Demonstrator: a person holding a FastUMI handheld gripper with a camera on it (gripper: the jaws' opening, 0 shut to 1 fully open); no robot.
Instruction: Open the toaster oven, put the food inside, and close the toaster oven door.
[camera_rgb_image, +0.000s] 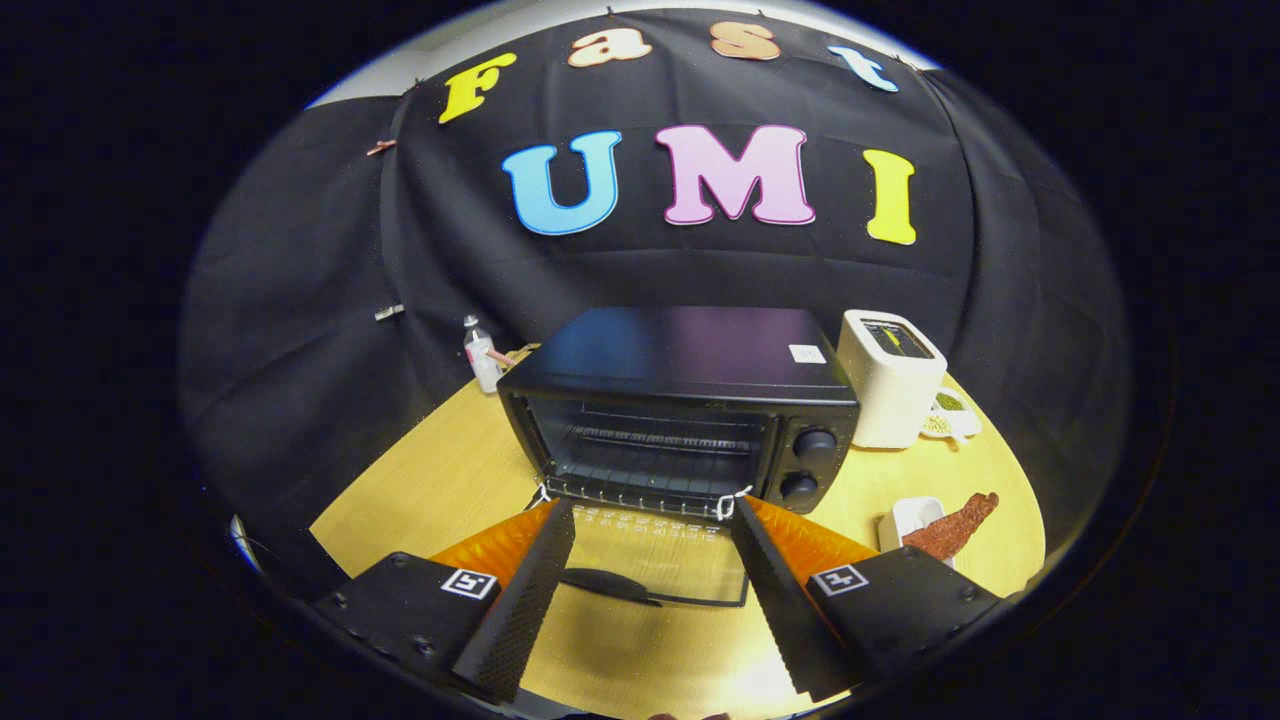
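Gripper view: the tool hangs above the near part of a round yellow desk, its two fingers spread wide with nothing pinched between them. Between the fingers lies the glass door of the toaster oven, folded flat down toward the tool, with its dark handle at the near end of the door. The toaster oven itself is a black box standing just beyond the fingers around the middle of the desk; its mouth is open, and a wire rack shows inside the bare cavity. Two round knobs sit one above the other on the front panel, to the right of the opening. The food, a reddish-brown strip, lies toward the right edge of the desk, resting partly on a small white dish, well apart from the oven and outside the right finger. A white toaster stands just beside the oven's right rear corner, and a small plate with green and pale bits sits next to it near the far right edge. A small clear bottle stands at the far left edge of the desk, close to the oven's left rear corner, against the black cloth wall.
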